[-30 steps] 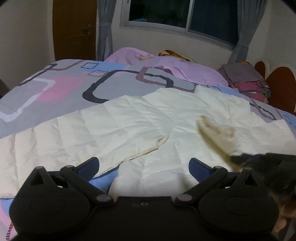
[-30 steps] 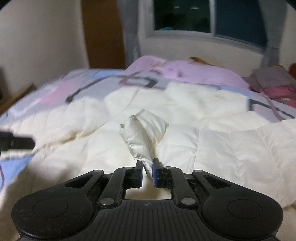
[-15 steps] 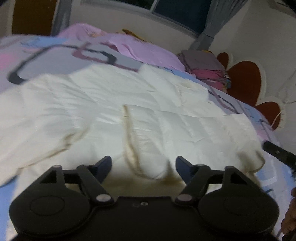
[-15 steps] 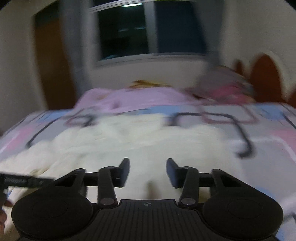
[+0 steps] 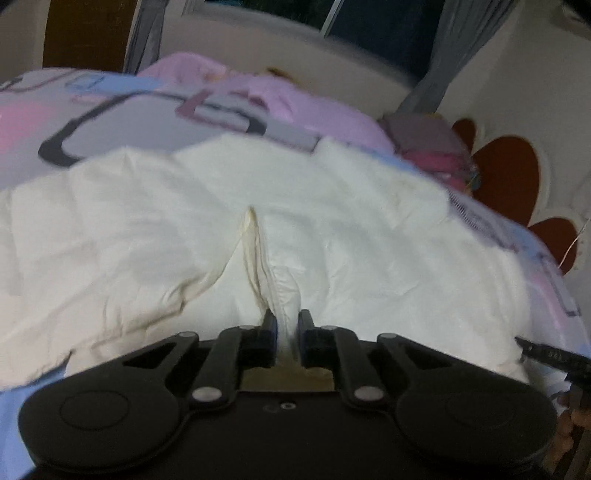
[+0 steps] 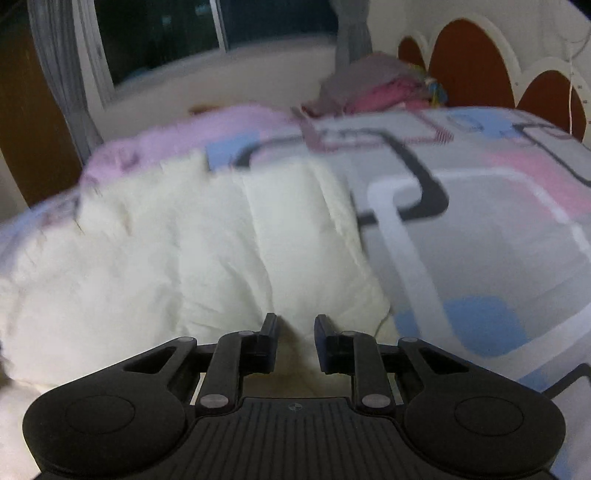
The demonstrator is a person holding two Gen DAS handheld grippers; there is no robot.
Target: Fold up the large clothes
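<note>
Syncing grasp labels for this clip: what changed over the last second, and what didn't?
The left gripper went from wide open to pinching a ridge of the cream padded garment. The right gripper let go of the fold it held, swung toward the garment's edge, and its jaws have just been closing over it, not yet gripping. The patterned bedspread and pink blanket stayed put.

Bed covered by grey bedspread (image 6: 480, 258) with pink, blue, white and black rounded-rectangle pattern. Lilac blanket (image 5: 295, 107) bunched along far edge of bed. Stack of folded clothes (image 6: 373, 86), grey over pink-red, at far corner near headboard. Headboard (image 6: 476, 62) with rust-red scalloped panels edged in white. Dark window (image 6: 162, 33) behind, grey curtains (image 6: 55, 62) at sides. Brown wooden door (image 5: 88, 33) at left. White wall below window. Both views motion-blurred.
</note>
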